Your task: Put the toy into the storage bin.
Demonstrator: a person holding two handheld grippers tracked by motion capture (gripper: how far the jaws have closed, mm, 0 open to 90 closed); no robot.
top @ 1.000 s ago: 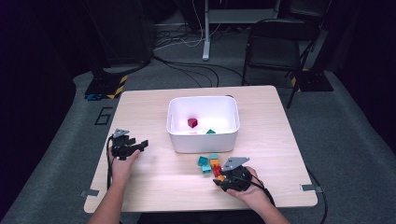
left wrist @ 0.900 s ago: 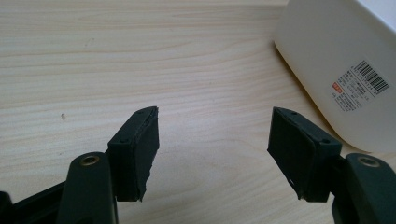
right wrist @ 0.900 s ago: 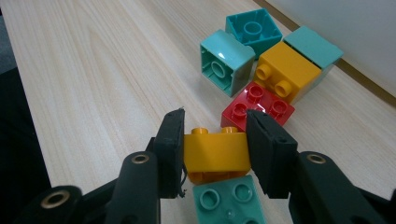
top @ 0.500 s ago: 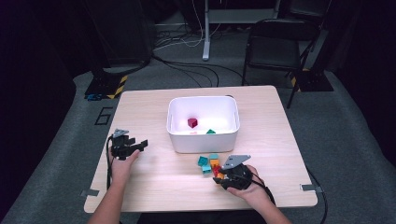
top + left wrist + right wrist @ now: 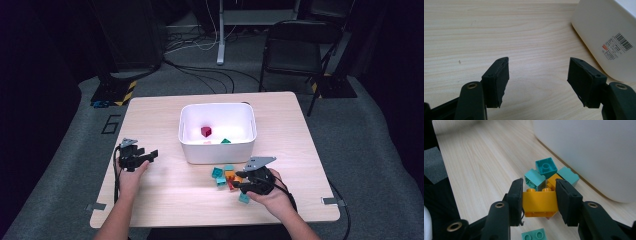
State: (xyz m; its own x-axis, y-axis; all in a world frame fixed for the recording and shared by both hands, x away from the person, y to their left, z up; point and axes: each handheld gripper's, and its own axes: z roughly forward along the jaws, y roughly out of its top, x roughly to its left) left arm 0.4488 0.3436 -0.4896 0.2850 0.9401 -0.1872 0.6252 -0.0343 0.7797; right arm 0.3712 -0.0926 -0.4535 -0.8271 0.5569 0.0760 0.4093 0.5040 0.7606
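The right gripper [image 5: 538,202] has its two black jaws pressed against the sides of an orange plastic studded brick [image 5: 539,202], having just closed that last bit onto it; the brick sits between the pads above the pale wooden table [image 5: 165,195], near the table's front edge and towards its right corner. The underside of the brick and a reddish piece beneath it are hidden by the jaws, so whether it touches the table I cannot tell. Just behind it lies a cluster of teal plastic bricks [image 5: 541,171] with another orange one half covered among them, close against the wall of the white plastic bin [image 5: 217,150]. One more teal brick [image 5: 534,235] is cut off at the bottom edge of the right gripper view.

The left gripper [image 5: 537,82] stands wide open with nothing between its pads, near the table's left edge, the bin's labelled wall cut off beside it.

Inside the bin a dark red block [image 5: 206,131] and a small teal piece [image 5: 226,141] are too small to make out further.

Compared with a second ago, the right gripper sits slightly higher over the brick pile; the left has kept its place.
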